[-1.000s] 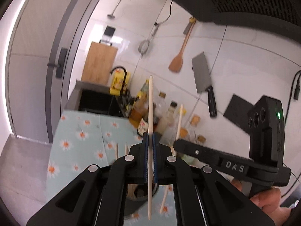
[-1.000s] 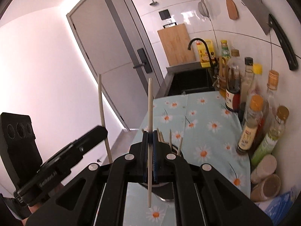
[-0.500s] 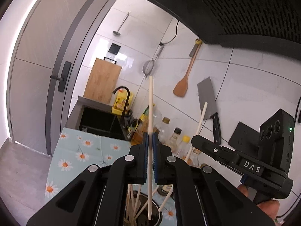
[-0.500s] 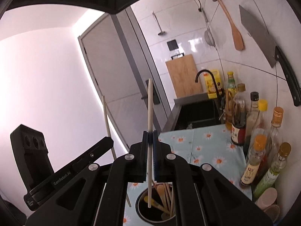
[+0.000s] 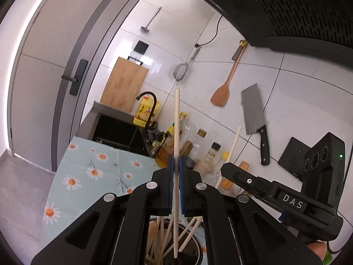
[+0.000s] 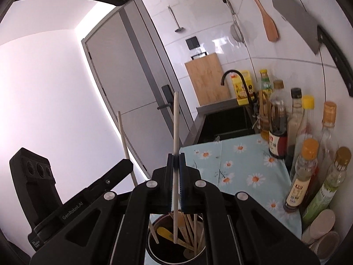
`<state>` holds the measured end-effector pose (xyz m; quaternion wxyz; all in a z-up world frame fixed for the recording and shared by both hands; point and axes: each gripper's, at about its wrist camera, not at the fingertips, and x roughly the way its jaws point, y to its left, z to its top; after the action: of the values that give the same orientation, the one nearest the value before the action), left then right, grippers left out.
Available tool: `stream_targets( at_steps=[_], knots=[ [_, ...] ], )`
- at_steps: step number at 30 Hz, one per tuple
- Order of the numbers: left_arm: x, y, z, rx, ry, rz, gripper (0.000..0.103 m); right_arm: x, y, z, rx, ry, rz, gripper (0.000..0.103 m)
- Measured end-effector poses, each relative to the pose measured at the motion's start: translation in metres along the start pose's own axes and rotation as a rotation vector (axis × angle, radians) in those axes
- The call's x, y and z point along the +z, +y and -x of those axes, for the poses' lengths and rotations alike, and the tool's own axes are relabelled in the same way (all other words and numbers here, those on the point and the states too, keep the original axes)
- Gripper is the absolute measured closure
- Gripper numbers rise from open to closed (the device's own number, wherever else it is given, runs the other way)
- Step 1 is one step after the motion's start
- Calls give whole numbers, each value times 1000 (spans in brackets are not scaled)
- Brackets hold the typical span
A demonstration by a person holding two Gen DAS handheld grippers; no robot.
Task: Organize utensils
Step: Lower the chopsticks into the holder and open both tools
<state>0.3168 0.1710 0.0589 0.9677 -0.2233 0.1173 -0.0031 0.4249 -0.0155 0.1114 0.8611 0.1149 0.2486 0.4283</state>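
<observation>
My left gripper (image 5: 176,164) is shut on a pale wooden chopstick (image 5: 176,119) held upright, its lower tip inside the mouth of a dark round utensil holder (image 5: 194,255) that has several wooden utensils in it. My right gripper (image 6: 176,162) is shut on a second upright chopstick (image 6: 175,119), whose lower end hangs inside the same holder (image 6: 154,246). The right gripper (image 5: 229,167) with its stick shows at the right of the left wrist view. The left gripper (image 6: 129,164) with its stick appears at the left of the right wrist view.
A daisy-print cloth (image 6: 242,167) covers the counter. Sauce and oil bottles (image 6: 308,176) line the tiled wall. A dark sink (image 6: 227,123) with a black faucet lies beyond. A cleaver (image 5: 253,114), wooden spatula (image 5: 222,90) and strainer hang on the wall, under a range hood (image 5: 286,6).
Both grippers have come in over the holder and sunk, so the chopsticks' lower tips now reach into its mouth. The holder has grown larger in both views.
</observation>
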Motion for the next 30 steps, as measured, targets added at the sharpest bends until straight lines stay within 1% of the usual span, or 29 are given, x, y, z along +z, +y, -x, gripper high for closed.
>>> stream_targets(
  at_steps=[8,14,17,23,25,27,28,30],
  knots=[
    [-18,8,-7,16,40,-4,99,-18,-3,-12,-21,42,1,97],
    [-34,10,-9,19,77,-3,99,-27,-9,-20,-25,71,-30,97],
    [-39,15,-12,19,107,21,99,-34,-12,-23,-27,94,-56,97],
    [-48,13,-10,21,129,11,99,-42,-12,-22,-28,111,-68,97],
    [-50,14,-7,15,145,25,98,-43,-12,-19,-29,112,-74,97],
    [-50,13,-5,16,150,25,98,-44,-11,-16,-33,115,-75,90],
    [-50,12,-4,23,149,19,98,-45,-10,-14,-30,113,-77,82],
    [-50,12,-1,23,153,26,98,-45,-8,-8,-31,109,-75,80]
  ],
)
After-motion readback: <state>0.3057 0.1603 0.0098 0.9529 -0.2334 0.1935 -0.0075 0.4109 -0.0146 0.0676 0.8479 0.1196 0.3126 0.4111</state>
